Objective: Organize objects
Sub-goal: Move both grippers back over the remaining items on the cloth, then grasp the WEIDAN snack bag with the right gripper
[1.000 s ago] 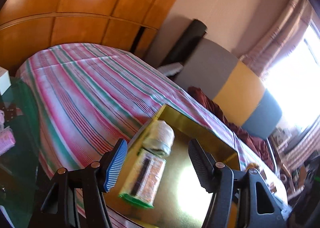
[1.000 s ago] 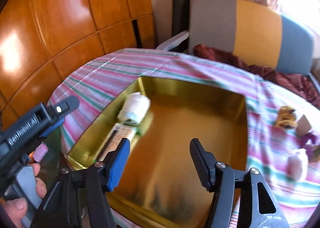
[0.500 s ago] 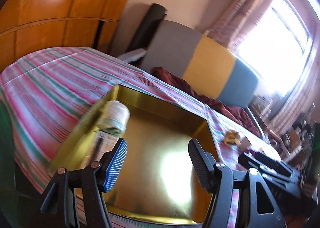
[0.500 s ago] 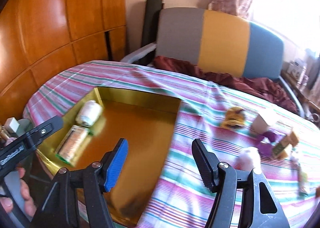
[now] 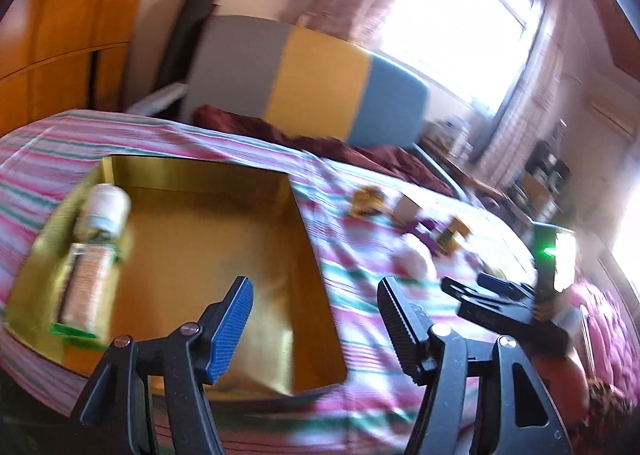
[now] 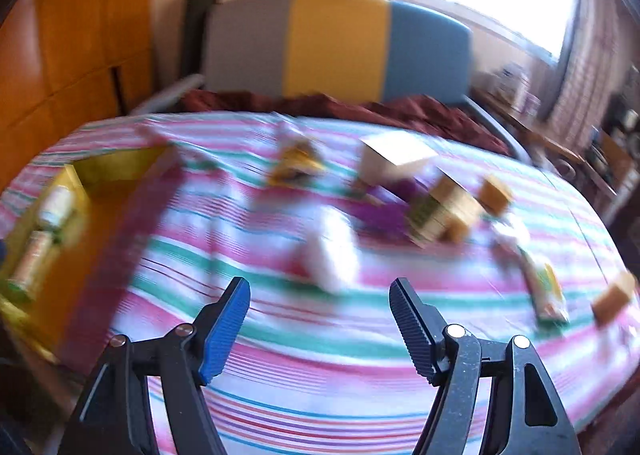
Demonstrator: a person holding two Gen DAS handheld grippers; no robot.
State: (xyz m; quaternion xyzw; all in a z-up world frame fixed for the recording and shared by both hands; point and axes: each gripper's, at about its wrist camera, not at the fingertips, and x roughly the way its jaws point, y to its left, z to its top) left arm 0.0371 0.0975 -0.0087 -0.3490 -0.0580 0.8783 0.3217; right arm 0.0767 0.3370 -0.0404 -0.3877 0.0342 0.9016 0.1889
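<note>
A gold tray (image 5: pixel 192 175) lies on the striped cloth, with a white bottle (image 5: pixel 105 208) and a green-capped tube (image 5: pixel 86 287) along its left side. My left gripper (image 5: pixel 314 329) hangs open over the tray's near right corner, nothing between its fingers. My right gripper (image 6: pixel 320 329) is over the cloth right of the tray (image 6: pixel 116 165), its jaws opening and empty. Beyond it lie a blurred white bottle (image 6: pixel 332 251), a yellow packet (image 6: pixel 296 163), a cream box (image 6: pixel 390 163), a green-and-yellow box (image 6: pixel 440 211) and a sachet (image 6: pixel 548 291). The right gripper (image 5: pixel 496 295) also shows in the left wrist view.
A grey, yellow and blue chair back (image 6: pixel 340 47) stands behind the table with a maroon cloth (image 6: pixel 400 111) on the seat. Wooden panels (image 5: pixel 60 35) fill the left. A bright window (image 5: pixel 460 7) is at the right. Small brown boxes (image 6: pixel 612 295) lie near the table's right edge.
Both views have swung right, from the tray toward the scattered items. The right gripper left the tray and now sits over the cloth, jaws a little wider. The left gripper stays open.
</note>
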